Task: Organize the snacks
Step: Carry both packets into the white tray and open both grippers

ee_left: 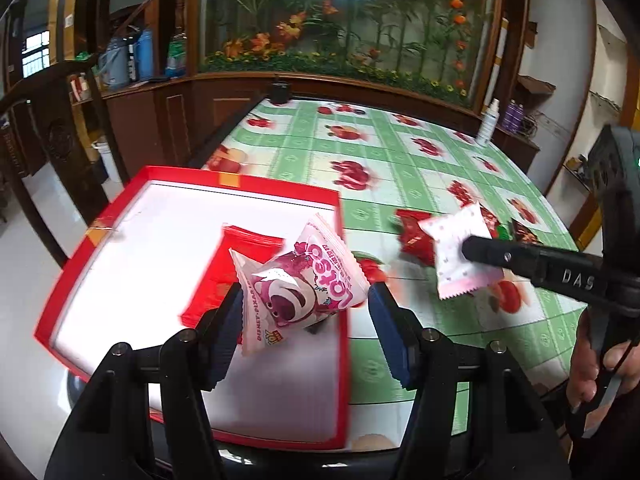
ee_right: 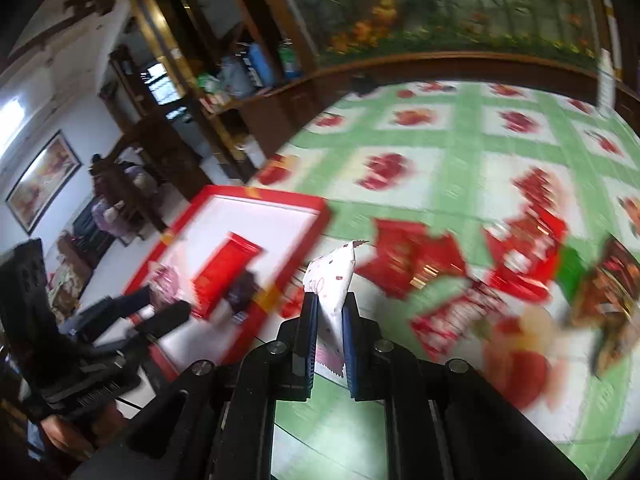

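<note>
My left gripper [ee_left: 306,300] is shut on a pink bear-print snack packet [ee_left: 304,280], held above a red tray [ee_left: 188,174] with a white floor. Under the packet, a flat red packet [ee_left: 240,256] lies in the tray. At the right of the left wrist view, my right gripper [ee_left: 470,249] is shut on a small white packet with pink dots [ee_left: 452,256], held clear of the table. The right wrist view shows the same white packet [ee_right: 334,280] pinched between the right gripper's [ee_right: 330,304] blue pads. Several red packets [ee_right: 412,260] lie blurred on the tablecloth behind it.
The green-and-white fruit-print tablecloth [ee_left: 400,184] covers the table. A white spray bottle [ee_left: 488,124] and a dark cup [ee_left: 280,92] stand at its far edge. A dark packet [ee_right: 616,292] lies at the right. A hand [ee_left: 596,376] grips the right tool. A wooden chair [ee_left: 60,132] stands to the left.
</note>
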`<act>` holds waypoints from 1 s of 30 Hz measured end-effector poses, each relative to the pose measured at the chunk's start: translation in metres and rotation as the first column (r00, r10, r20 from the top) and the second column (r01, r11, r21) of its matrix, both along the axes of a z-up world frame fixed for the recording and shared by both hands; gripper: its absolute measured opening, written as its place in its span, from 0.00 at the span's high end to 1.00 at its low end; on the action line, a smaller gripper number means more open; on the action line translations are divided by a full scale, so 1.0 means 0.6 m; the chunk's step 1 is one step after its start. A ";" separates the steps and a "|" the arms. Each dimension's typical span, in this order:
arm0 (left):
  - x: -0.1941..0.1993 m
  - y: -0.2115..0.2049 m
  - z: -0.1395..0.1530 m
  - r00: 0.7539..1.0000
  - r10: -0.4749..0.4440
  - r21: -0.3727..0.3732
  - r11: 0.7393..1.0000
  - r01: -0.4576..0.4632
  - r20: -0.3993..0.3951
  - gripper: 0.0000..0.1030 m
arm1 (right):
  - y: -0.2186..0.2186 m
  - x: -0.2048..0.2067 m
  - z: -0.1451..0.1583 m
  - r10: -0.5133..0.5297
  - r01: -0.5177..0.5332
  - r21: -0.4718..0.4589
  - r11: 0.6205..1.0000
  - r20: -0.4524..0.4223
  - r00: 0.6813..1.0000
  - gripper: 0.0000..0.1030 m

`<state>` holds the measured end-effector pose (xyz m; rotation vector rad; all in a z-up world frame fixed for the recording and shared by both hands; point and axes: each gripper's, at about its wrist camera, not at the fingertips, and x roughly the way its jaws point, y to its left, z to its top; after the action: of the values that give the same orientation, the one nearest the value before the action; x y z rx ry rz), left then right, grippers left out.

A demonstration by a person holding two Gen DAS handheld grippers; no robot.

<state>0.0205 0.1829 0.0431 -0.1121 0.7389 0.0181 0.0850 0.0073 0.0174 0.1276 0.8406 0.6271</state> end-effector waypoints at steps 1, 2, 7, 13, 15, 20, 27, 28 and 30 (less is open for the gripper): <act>-0.001 0.007 0.000 1.000 0.012 0.004 1.000 -0.012 0.001 0.41 | 0.013 0.005 0.002 0.014 -0.014 0.013 1.000 -0.002 1.000 0.89; -0.001 0.012 -0.001 1.000 0.019 0.006 1.000 -0.019 0.000 0.41 | 0.026 0.009 0.002 0.030 -0.030 0.021 0.999 -0.006 1.000 0.89; -0.001 0.037 -0.012 0.996 0.086 0.039 0.996 -0.086 -0.008 0.40 | 0.102 0.021 -0.003 0.104 -0.104 0.043 0.994 -0.005 0.995 0.89; 0.005 0.061 -0.023 0.980 0.199 0.114 0.974 -0.196 -0.013 0.33 | 0.164 0.030 -0.010 0.143 -0.149 0.128 0.981 0.051 0.988 0.83; 0.003 0.064 -0.021 0.977 0.211 0.128 0.970 -0.208 -0.010 0.25 | 0.165 0.047 -0.020 0.148 -0.145 0.190 0.971 0.000 0.989 0.64; -0.006 0.064 -0.013 0.978 0.207 0.128 0.970 -0.208 0.018 0.25 | 0.110 0.055 -0.026 0.048 -0.052 0.202 0.978 0.023 0.999 0.52; 0.005 0.003 -0.023 0.995 0.094 0.133 0.987 -0.091 -0.016 0.25 | -0.039 0.056 -0.056 -0.121 0.119 0.144 0.982 0.005 0.993 0.52; 0.008 -0.006 -0.023 0.996 0.081 0.137 0.987 -0.078 -0.020 0.25 | -0.061 0.057 -0.061 -0.138 0.137 0.136 0.981 -0.004 0.990 0.52; 0.013 -0.024 -0.024 0.998 0.061 0.141 0.988 -0.056 -0.030 0.25 | -0.098 0.062 -0.064 -0.168 0.169 0.138 0.976 -0.018 0.986 0.52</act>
<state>0.0285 0.1687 0.0285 0.0004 0.7662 0.1277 0.1221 -0.0517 -0.0210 0.3250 0.7822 0.5252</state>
